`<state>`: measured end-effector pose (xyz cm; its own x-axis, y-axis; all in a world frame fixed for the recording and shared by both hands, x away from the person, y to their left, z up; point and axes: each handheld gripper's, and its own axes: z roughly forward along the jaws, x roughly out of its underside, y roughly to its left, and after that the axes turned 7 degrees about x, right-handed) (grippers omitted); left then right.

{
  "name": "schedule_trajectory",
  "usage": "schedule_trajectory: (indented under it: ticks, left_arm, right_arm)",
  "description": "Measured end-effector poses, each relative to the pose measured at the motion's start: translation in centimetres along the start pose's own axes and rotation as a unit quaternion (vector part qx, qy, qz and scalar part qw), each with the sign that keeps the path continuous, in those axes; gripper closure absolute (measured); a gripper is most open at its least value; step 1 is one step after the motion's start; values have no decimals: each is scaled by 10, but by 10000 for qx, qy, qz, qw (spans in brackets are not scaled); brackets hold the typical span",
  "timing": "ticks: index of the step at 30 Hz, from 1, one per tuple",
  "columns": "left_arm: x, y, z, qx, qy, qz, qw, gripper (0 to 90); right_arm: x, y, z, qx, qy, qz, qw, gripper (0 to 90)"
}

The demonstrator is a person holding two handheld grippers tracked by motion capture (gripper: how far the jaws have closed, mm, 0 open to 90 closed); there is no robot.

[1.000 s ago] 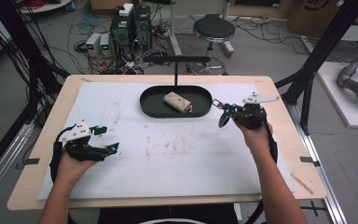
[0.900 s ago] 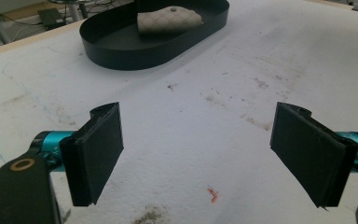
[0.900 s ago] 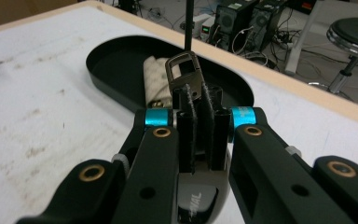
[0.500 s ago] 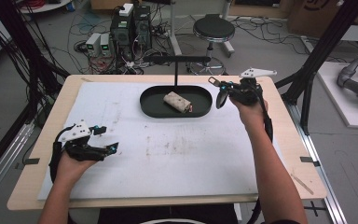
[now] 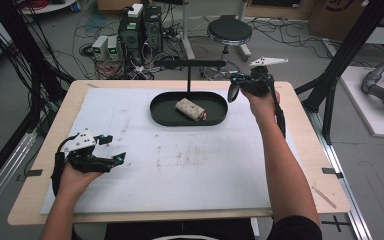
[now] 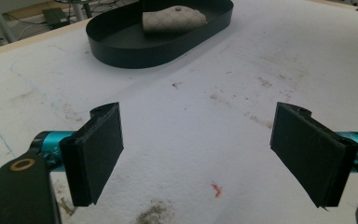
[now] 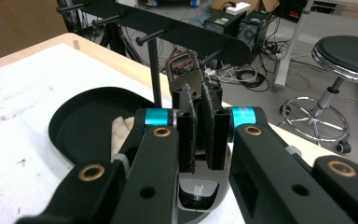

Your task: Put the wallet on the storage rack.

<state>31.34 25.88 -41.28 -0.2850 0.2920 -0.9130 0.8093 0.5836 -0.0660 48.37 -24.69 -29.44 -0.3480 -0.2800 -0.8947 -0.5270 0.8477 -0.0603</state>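
The car key [image 7: 195, 196], judged light, stiff and slippery-shelled, is clamped by its body in the narrowed right tool [image 7: 198, 100] beside the peg rack [image 7: 168, 29], while the left tool [image 6: 200, 149] is held wide above the table [image 6: 261, 60].

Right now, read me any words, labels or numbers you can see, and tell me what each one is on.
"VAL": the end of a word on the black key fob held in the right claw; the letters before it are unclear.
Print on the cardboard box: too blurred to read.
Labels on the computer towers: too small to read.
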Motion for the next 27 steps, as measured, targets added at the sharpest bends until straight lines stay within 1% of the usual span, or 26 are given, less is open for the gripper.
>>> schedule_trajectory:
  ticks: [3, 5, 7, 10, 12, 19, 27]
  left_arm:
    - [1, 1, -1, -17, 4, -7, 10000, 170]
    - [1, 1, -1, -24, -3, -21, 10000, 170]
    - [1, 1, -1, -27, 7, -15, 10000, 170]
    - [2, 1, -2, -40, 8, -30, 10000, 170]
    - [2, 1, -2, -45, 16, -28, 10000, 170]
    - [4, 1, -3, -61, 29, -49, 10000, 170]
    - [5, 1, -2, -71, 60, -67, 9999, 170]
  right_arm:
    - [-6, 0, 7, 40, -33, -33, 10000, 862]
    - [-8, 1, 12, 78, 46, -93, 9999, 862]
    - [-9, 1, 17, 89, 87, -103, 9999, 862]
    - [-8, 0, 24, 168, 175, -147, 9996, 862]
    - [-6, -1, 28, 203, 233, -114, 9995, 861]
    - [-4, -5, 36, 306, 239, -84, 9992, 860]
    - [-4, -3, 42, 450, 240, -162, 9986, 843]
